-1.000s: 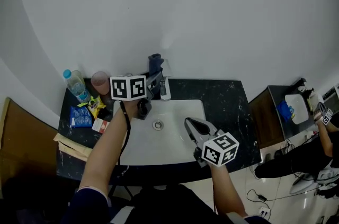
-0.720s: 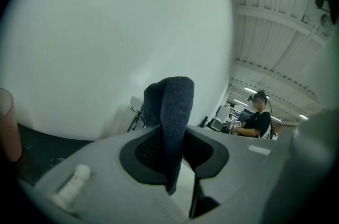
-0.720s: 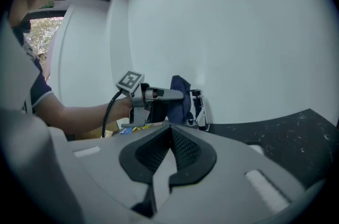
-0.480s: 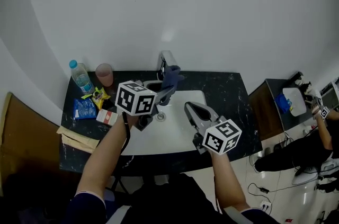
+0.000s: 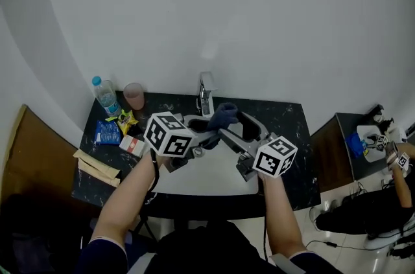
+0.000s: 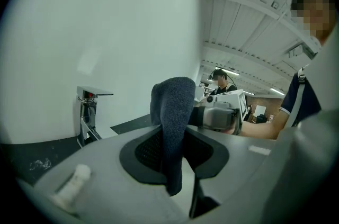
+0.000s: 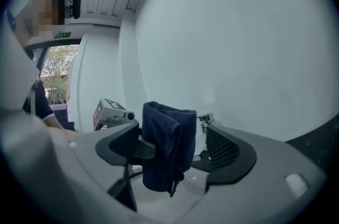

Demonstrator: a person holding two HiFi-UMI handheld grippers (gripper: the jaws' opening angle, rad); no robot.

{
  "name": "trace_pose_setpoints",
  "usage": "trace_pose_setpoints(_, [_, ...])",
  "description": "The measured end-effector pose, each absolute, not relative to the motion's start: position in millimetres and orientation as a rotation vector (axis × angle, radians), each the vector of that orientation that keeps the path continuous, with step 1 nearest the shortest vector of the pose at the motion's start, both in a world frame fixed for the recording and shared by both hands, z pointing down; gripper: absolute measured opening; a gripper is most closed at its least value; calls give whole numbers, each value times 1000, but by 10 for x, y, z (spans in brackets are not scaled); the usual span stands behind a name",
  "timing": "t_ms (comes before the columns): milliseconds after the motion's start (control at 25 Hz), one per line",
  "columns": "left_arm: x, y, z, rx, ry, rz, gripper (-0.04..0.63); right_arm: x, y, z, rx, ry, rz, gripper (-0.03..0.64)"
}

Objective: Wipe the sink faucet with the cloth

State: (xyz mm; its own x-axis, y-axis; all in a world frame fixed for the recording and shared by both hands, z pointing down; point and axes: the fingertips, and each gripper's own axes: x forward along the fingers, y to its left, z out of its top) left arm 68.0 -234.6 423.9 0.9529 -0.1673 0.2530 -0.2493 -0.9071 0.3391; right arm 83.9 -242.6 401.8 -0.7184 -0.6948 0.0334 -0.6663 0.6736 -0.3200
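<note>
The chrome sink faucet [image 5: 205, 92] stands at the back of the white basin [image 5: 214, 172]; it also shows in the left gripper view as the faucet [image 6: 87, 114]. A dark blue cloth [image 5: 224, 113] hangs folded over the basin, to the right of the faucet and apart from it. My left gripper [image 5: 217, 124] is shut on the cloth [image 6: 172, 127]. My right gripper [image 5: 232, 124] faces it from the right. Its jaws are opening and stand wide on both sides of the cloth [image 7: 169, 143], the pads not pressing it.
On the dark counter [image 5: 285, 116], left of the basin, stand a water bottle [image 5: 104, 95], a pink cup [image 5: 134, 96] and snack packets [image 5: 109, 131]. Cardboard [image 5: 97, 166] lies at the counter's left edge. A low side table [image 5: 347, 137] and a person's hand [image 5: 397, 159] are at far right.
My left gripper carried the cloth away from the faucet, rightward over the basin. My right gripper rose to meet it and went from shut to wide open around the cloth.
</note>
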Motion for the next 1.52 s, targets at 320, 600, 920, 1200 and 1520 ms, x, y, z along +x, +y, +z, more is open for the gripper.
trace_pose_setpoints(320, [932,-2408,4369,2705,-429,365,83,936,-2476,4035,-767,2861,-574,147])
trace_pose_setpoints(600, [1006,-2602,4574,2649,-776,470,121,1113,-2677,4209,-796,2923,-517,64])
trace_pose_setpoints(920, [741,-2740,4721,2550,-1171,640,138,1435,-3465,4502,-1072,2823,-653,63])
trace_pose_setpoints(1200, [650,-2884,4930,2462,-1255,776,133,1140,-4053,4919,-1177,2851,-823,63])
trace_pose_setpoints(1520, [483,-2930,4943,2467,-1290,800,133,964,-4439,5386,-1372,2854,-1006,63])
